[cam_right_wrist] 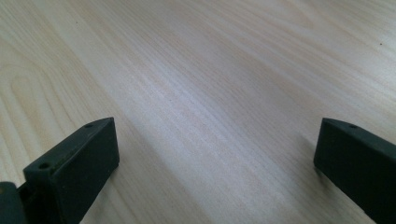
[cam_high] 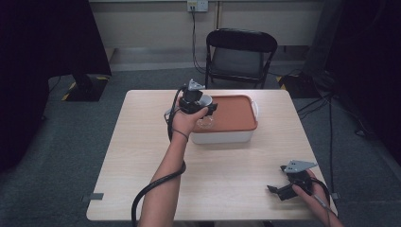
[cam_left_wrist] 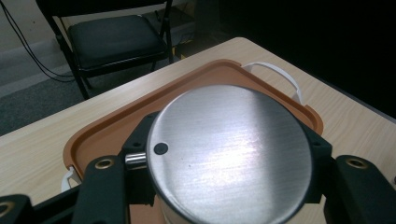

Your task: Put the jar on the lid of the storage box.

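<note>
High view first: I have the left gripper (cam_high: 204, 109) over the near left corner of the orange lid (cam_high: 234, 112) on the white box (cam_high: 222, 137), which sits at the far middle of the table (cam_high: 142, 156). It holds a cup (cam_high: 204, 100) there. My right gripper (cam_high: 276, 191) rests near the table's near right corner, well apart from the box.

Left gripper view: the jaws are clamped on either side of the cup's round steel lid (cam_left_wrist: 231, 154), with the orange lid and a white handle (cam_left_wrist: 275, 74) behind it.

Right gripper view: the jaws stand wide apart over bare wood, gripping nothing
</note>
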The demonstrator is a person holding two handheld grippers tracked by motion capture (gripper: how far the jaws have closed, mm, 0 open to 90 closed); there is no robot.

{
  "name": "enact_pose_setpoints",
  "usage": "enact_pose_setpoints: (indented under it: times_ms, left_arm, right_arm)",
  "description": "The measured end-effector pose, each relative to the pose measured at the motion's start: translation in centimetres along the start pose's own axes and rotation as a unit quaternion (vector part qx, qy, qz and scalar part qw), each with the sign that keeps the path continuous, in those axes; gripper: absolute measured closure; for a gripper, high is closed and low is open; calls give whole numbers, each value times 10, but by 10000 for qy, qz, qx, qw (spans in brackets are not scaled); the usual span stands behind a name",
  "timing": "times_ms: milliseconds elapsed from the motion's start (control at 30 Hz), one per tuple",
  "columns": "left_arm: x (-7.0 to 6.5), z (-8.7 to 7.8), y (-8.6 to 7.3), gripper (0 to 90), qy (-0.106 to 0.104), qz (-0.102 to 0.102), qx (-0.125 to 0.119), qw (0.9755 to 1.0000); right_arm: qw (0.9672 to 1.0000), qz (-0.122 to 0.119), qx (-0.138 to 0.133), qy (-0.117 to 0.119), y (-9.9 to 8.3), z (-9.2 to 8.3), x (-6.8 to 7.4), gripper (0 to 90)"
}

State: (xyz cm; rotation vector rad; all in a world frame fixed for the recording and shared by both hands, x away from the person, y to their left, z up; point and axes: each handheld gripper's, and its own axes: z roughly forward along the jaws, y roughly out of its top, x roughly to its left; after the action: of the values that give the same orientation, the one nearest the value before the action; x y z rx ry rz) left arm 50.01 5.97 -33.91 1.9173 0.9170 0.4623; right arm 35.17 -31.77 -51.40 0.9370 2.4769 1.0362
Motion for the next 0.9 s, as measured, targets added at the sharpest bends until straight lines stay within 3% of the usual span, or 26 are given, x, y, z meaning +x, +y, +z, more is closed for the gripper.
enact_pose_setpoints:
  times_ms: [900]
  left_arm:
    - [10, 30, 5, 398, 98, 5, 129, 9999]
  right_arm:
    - [10000, 1, 0, 0, 0, 0, 0, 0]
